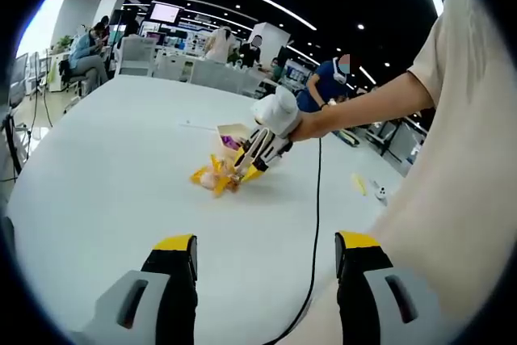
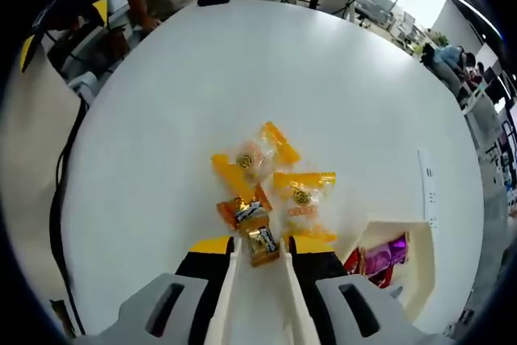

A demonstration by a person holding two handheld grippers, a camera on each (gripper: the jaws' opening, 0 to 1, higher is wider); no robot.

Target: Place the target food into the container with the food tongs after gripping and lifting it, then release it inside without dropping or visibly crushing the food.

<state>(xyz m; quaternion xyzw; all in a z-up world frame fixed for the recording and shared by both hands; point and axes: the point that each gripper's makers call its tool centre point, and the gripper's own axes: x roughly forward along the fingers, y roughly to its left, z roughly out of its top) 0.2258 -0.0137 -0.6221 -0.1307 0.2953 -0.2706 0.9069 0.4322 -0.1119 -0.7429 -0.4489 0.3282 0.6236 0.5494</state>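
Hovering over the near part of the white table (image 1: 105,183), my left gripper (image 1: 265,268) is spread wide with nothing between its jaws. In the right gripper view, my right gripper (image 2: 260,250) has the tongs (image 2: 222,300) pinching a small wrapped snack (image 2: 260,241), wrapper print unreadable. Just beyond lie yellow-orange candy packets (image 2: 303,198) with round logos. Rightmost, toward the table's edge, the cream container (image 2: 416,268) holds purple-wrapped pieces (image 2: 388,250).
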